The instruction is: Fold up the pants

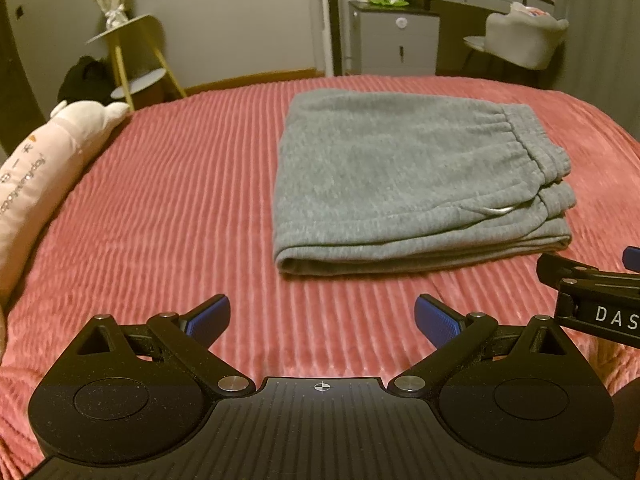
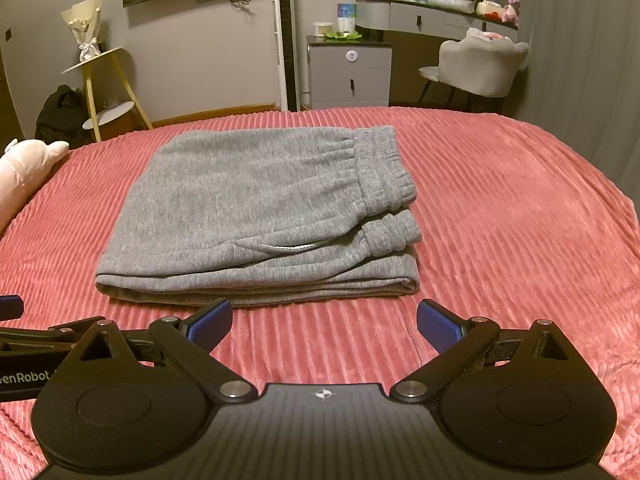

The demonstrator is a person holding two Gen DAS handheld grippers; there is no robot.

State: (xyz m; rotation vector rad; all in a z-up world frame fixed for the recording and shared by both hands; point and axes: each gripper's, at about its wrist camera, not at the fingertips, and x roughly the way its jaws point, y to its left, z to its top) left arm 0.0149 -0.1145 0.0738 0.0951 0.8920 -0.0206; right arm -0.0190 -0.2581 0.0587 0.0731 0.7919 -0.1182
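Note:
Grey sweatpants (image 1: 404, 188) (image 2: 260, 216) lie folded into a compact rectangle on the pink ribbed bedspread (image 1: 172, 208) (image 2: 520, 220), waistband and cuffs stacked on the right side. My left gripper (image 1: 322, 318) hovers above the bedspread just short of the pants' near edge, open, with nothing between its blue pads. My right gripper (image 2: 325, 322) is also open and empty, close to the near folded edge. Part of the right gripper's arm shows at the right edge of the left wrist view, and part of the left gripper at the left edge of the right wrist view.
A pink plush pillow (image 1: 44, 168) (image 2: 24, 168) lies at the bed's left edge. Beyond the bed stand a yellow side table (image 1: 132, 60), a grey cabinet (image 2: 350, 72), a grey chair (image 2: 480, 68) and a vanity desk (image 2: 436, 16).

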